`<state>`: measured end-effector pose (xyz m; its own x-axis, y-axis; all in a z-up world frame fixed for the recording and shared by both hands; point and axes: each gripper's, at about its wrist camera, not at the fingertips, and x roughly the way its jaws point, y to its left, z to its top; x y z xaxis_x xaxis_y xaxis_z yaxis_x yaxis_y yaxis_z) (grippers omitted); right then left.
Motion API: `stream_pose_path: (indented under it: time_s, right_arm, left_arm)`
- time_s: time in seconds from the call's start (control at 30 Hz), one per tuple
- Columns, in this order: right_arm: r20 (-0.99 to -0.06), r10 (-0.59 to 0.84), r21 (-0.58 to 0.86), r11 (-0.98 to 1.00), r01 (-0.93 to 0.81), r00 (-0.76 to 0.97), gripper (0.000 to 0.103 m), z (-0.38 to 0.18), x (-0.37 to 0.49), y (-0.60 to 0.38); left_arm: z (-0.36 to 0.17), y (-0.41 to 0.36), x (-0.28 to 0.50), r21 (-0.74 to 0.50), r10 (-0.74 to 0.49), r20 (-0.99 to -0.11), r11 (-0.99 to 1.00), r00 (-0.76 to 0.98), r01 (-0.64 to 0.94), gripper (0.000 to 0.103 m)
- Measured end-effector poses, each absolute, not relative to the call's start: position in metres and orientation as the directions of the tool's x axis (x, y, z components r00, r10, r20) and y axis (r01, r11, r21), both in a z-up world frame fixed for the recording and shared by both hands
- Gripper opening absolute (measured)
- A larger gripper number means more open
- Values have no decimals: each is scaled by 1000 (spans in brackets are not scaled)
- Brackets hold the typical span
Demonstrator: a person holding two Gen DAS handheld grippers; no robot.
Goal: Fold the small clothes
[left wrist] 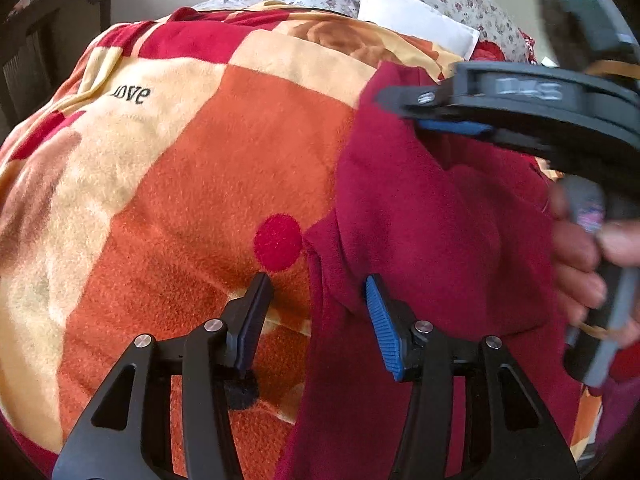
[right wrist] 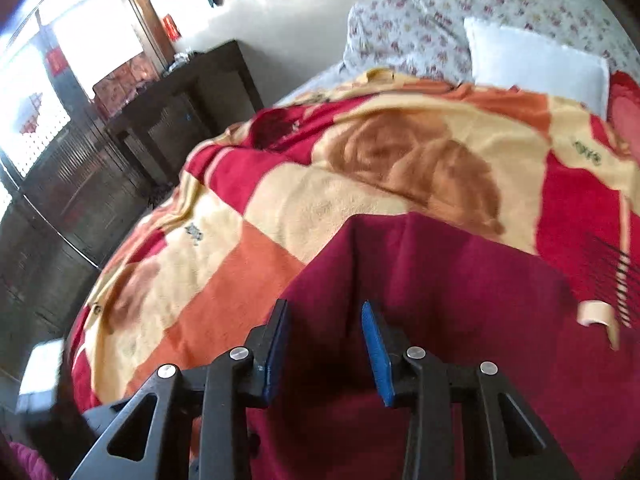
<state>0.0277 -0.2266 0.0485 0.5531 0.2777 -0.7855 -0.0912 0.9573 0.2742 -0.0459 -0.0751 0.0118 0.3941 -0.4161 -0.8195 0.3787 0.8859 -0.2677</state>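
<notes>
A dark maroon garment [left wrist: 432, 240] lies on a patterned orange, cream and red blanket [left wrist: 192, 168]. My left gripper [left wrist: 318, 280] is open, its fingers straddling the garment's left edge low over the blanket. In the left wrist view the right gripper [left wrist: 404, 114] reaches in from the right over the garment's upper part, blurred; a hand holds its handle. In the right wrist view my right gripper [right wrist: 324, 308] is open just above the garment [right wrist: 460, 288], holding nothing that I can see.
The blanket [right wrist: 360, 200] covers a bed with a white pillow [right wrist: 536, 64] and floral pillows [right wrist: 420, 28] at the head. A dark wooden cabinet [right wrist: 192, 96] and bright windows stand at the left. A small cream label [right wrist: 596, 314] shows on the garment's right.
</notes>
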Motion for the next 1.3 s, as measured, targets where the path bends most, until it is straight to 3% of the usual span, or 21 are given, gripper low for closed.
stream_pose_path:
  time_s: [0.07, 0.1, 0.13, 0.33, 0.5, 0.6, 0.77, 0.83, 1.03, 1.07, 1.13, 1.3]
  right_arm:
    - [-790, 295, 289, 952, -98, 537, 23, 39, 35, -226]
    - [-792, 306, 296, 949, -107, 528, 9, 37, 37, -225]
    - [-793, 313, 292, 948, -124, 524, 7, 37, 39, -220]
    - [-752, 223, 142, 974, -179, 620, 6, 69, 50, -197]
    - [-780, 240, 191, 971, -146, 577, 6, 46, 63, -203]
    - [-729, 298, 269, 953, -143, 616, 13, 67, 32, -231]
    - [-788, 158, 77, 984, -158, 596, 20, 65, -12, -253]
    - [-815, 122, 42, 987, -152, 567, 36, 54, -17, -259]
    - [-840, 135, 35, 980, -195, 525, 37, 31, -23, -266]
    - [-838, 145, 40, 978, -205, 526, 36, 31, -24, -266]
    - [-841, 109, -6, 978, -211, 530, 3, 32, -26, -264]
    - [-786, 10, -115, 980, -162, 618, 3, 57, -45, -264]
  left_arm:
    - [12, -74, -46, -273, -424, -816, 882, 394, 383, 50]
    - [12, -74, -46, -275, -426, -815, 881, 393, 386, 50]
    - [12, -74, -45, -277, -429, -815, 879, 390, 387, 50]
    - [16, -69, -33, -304, -436, -803, 886, 405, 351, 51]
    - [14, -73, -33, -278, -415, -816, 892, 402, 358, 52]
    - [15, -68, -33, -271, -413, -814, 892, 409, 361, 52]
    - [13, -66, -33, -276, -414, -812, 893, 411, 355, 52]
    - [12, -68, -32, -265, -404, -813, 898, 418, 352, 52]
    - [13, -70, -33, -256, -395, -819, 900, 416, 352, 52]
    - [13, -71, -32, -253, -392, -820, 902, 417, 350, 52]
    - [14, -72, -32, -248, -386, -821, 904, 420, 347, 52]
    - [16, -73, -33, -253, -389, -818, 905, 424, 343, 52]
